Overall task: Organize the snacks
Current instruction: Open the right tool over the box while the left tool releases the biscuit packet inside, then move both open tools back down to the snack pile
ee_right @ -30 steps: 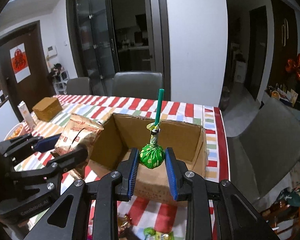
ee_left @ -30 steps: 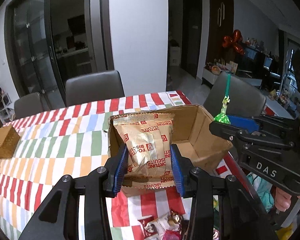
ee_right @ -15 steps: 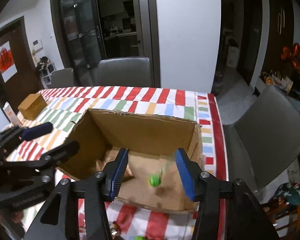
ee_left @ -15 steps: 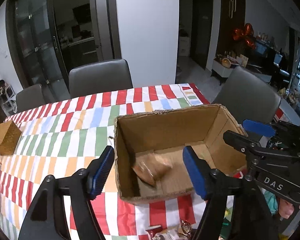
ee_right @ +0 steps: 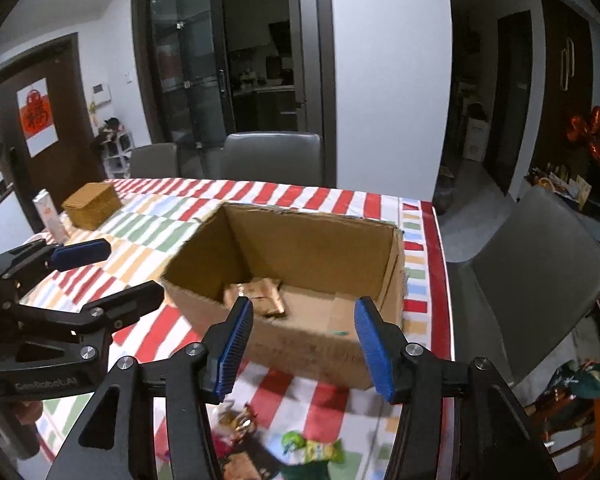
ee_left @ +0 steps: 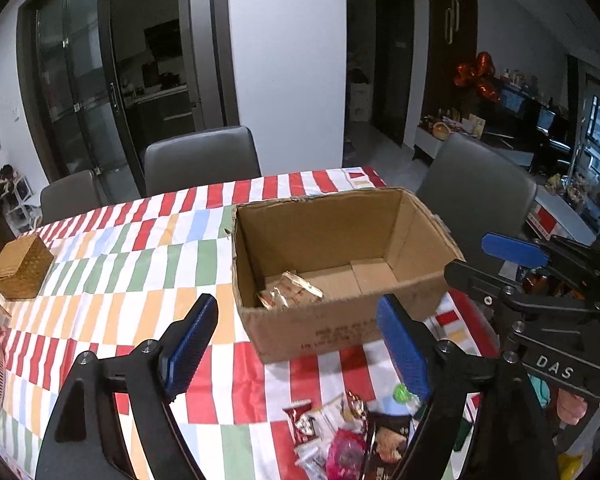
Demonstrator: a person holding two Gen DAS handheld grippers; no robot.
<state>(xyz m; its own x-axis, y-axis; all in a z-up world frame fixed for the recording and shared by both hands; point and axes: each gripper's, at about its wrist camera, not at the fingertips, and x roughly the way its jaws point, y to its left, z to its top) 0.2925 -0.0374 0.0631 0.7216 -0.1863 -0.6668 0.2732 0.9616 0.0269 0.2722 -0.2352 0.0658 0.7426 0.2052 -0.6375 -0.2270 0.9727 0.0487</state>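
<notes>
— Why are both grippers hanging released above the striped tabletop (ee_left: 148, 264)?

— The left gripper (ee_left: 296, 344) and right gripper (ee_right: 304, 344) are hovering empty; the gold biscuit packet (ee_left: 290, 294) is lying inside the open brown cardboard box (ee_left: 340, 332), near its left wall.

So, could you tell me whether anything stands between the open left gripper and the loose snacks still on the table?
Nothing visible does. The left gripper hangs open above the striped tablecloth, and the snack pile lies just below and in front of it. The cardboard box sits farther back, beyond the pile.
</notes>
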